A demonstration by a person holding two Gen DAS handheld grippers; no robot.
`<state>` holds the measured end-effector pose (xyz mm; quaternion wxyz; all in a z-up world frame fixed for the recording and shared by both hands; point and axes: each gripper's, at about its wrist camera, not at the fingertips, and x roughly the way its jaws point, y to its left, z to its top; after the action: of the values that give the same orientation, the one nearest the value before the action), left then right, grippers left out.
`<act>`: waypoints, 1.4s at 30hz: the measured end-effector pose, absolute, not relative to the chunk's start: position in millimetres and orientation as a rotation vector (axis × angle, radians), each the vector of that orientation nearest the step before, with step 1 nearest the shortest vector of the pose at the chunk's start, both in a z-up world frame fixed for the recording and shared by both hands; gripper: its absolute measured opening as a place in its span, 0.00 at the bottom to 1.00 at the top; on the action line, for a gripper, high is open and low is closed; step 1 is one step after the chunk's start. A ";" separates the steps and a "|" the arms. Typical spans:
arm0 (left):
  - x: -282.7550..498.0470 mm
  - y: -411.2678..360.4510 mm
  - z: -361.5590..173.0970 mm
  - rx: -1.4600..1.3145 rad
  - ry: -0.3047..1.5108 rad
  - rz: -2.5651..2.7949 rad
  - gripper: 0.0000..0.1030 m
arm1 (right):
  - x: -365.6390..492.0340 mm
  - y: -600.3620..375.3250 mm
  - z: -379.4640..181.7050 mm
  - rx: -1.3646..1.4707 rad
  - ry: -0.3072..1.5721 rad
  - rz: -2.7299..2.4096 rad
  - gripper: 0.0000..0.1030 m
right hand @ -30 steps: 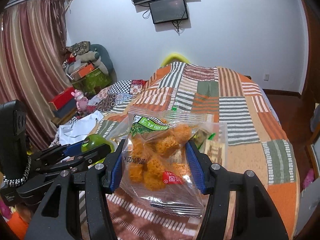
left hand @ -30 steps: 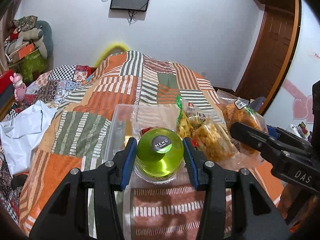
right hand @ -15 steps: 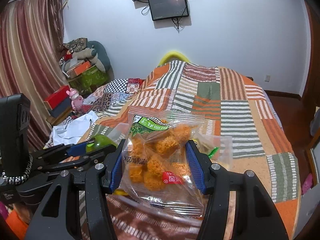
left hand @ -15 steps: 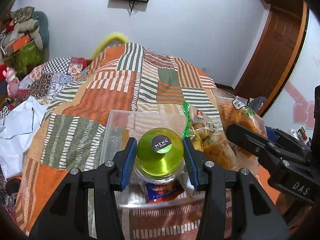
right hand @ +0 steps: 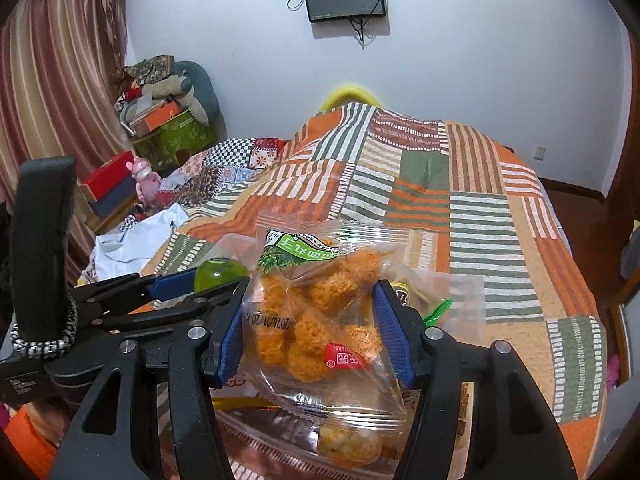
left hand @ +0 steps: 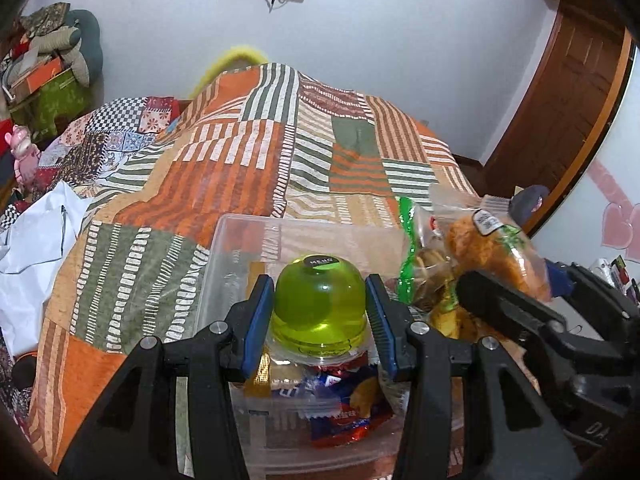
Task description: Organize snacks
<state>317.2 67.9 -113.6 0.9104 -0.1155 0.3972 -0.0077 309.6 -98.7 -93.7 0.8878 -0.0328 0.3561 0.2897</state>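
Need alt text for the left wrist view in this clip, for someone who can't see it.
The left claw grips a green jelly cup over a clear plastic box holding wrapped snacks, on a striped patchwork bedspread. At right, the right claw carries a clear bag of orange snack balls beside the box.

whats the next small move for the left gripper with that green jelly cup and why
Probably ease the jaws open and drop it. The left gripper holds the green jelly cup directly over the clear plastic bin, with wrapped snacks just beneath, so release looks like the remaining step.
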 end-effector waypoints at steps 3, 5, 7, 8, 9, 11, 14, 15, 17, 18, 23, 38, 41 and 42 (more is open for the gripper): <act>314.5 69.5 -114.7 -0.240 0.816 -0.010 0.45 | 310.5 -99.0 -95.4 -0.072 0.753 0.605 0.61; 313.3 70.5 -115.1 -0.243 0.821 -0.010 0.46 | 310.6 -99.6 -96.7 -0.072 0.760 0.606 0.62; 310.9 71.0 -114.4 -0.239 0.822 -0.011 0.46 | 310.9 -101.8 -97.2 -0.066 0.763 0.598 0.65; 309.7 71.1 -113.8 -0.237 0.822 -0.009 0.46 | 310.9 -103.6 -96.8 -0.060 0.762 0.597 0.66; 308.1 71.7 -113.2 -0.240 0.822 -0.008 0.49 | 310.8 -105.2 -96.5 -0.055 0.763 0.597 0.67; 304.3 73.2 -111.4 -0.248 0.815 -0.005 0.53 | 310.2 -109.7 -94.8 -0.034 0.766 0.601 0.68; 297.8 72.7 -107.2 -0.243 0.804 -0.007 0.53 | 308.5 -113.9 -91.8 -0.015 0.767 0.608 0.68; 295.1 72.5 -105.1 -0.241 0.799 -0.006 0.53 | 307.3 -114.6 -90.6 -0.014 0.765 0.610 0.68; 288.5 71.7 -100.7 -0.231 0.787 0.000 0.53 | 303.1 -117.1 -86.6 -0.014 0.754 0.609 0.68; 285.1 71.0 -97.8 -0.226 0.780 0.000 0.53 | 300.5 -118.4 -84.2 -0.014 0.747 0.608 0.68; 259.5 66.1 -71.8 -0.205 0.720 -0.008 0.53 | 281.3 -128.0 -64.0 -0.003 0.692 0.611 0.68; 122.8 35.7 35.1 -0.070 0.394 0.004 0.59 | 188.5 -183.4 8.0 0.035 0.451 0.603 0.73; 98.4 32.4 42.9 -0.087 0.356 -0.012 0.68 | 170.9 -193.0 14.6 0.046 0.418 0.603 0.75; 92.8 31.6 44.5 -0.088 0.349 -0.012 0.70 | 166.1 -195.6 15.7 0.049 0.411 0.604 0.76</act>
<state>92.8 31.6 44.5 0.9839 -0.0438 0.1734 -0.0058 166.1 -195.6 15.8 0.9337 0.0239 0.2009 0.2955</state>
